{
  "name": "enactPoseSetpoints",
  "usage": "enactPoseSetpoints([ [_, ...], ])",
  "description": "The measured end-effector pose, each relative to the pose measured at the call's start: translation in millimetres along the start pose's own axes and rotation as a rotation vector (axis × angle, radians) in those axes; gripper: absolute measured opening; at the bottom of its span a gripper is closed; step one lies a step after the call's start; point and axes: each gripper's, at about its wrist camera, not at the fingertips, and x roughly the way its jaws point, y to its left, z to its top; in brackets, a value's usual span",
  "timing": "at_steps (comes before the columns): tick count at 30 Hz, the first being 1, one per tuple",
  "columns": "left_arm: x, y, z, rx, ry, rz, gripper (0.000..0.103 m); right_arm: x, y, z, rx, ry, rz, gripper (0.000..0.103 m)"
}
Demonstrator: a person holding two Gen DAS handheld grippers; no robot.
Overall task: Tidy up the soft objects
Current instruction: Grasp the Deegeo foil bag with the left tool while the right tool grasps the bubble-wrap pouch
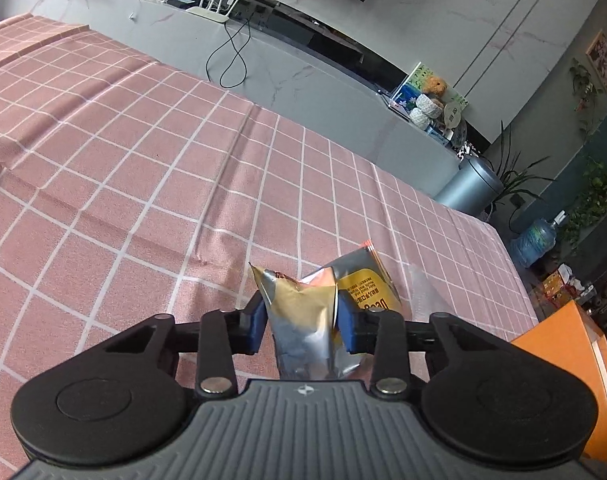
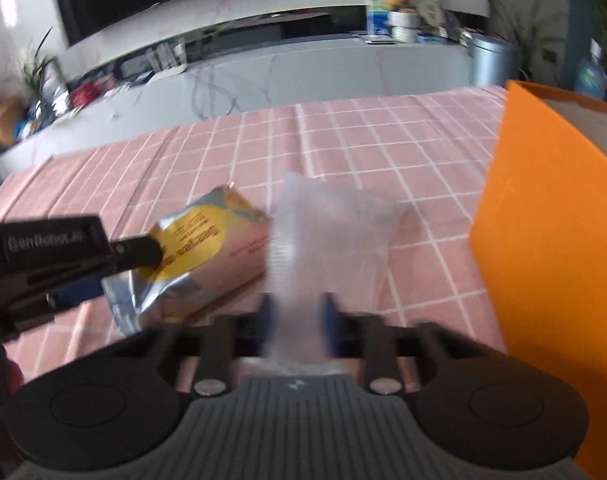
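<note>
Tongs [image 1: 299,316] pinch foil pouch [image 1: 303,320] — orange box [image 2: 543,272] alongside.

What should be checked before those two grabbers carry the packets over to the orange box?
1. Left gripper closed on the foil packet: ok, both blue pads press its crumpled end.
2. Right gripper closed on the clear plastic pouch: ok, though the picture is blurred.
3. The two packets apart, so neither drags the other: cannot tell; they lie side by side, edges close.
4. Orange box close by on the right: ok.
5. Room inside the box: cannot tell; its inside is hidden.
6. Checked cloth flat, no snag: ok, only soft creases.
</note>
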Motion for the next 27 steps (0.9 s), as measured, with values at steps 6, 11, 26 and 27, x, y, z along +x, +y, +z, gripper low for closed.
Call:
enactPoseSetpoints([
  [6,-16.8,-6.0,-15.0,0.024,0.016,0.024,0.036,-7.7,6.3,-5.1,-0.045,0.026,0.062,0.0],
  [11,-42.9,0.8,-34.1,-0.023,0.043,0.029,0.035,-27.2,10.0,-21.2,-0.098,0.038,0.114,0.0],
  [26,-116.6,1.6,-94.3,-0.054,0.081,0.101,0.034,-100.7,8.5,-80.6,-0.174,0.091,0.222,0.0],
  [27,-120.3,1.1,-97.3,-0.047,0.079,0.108,0.034,-104.8,7.1,-83.9,-0.178,0.092,0.224,0.0],
])
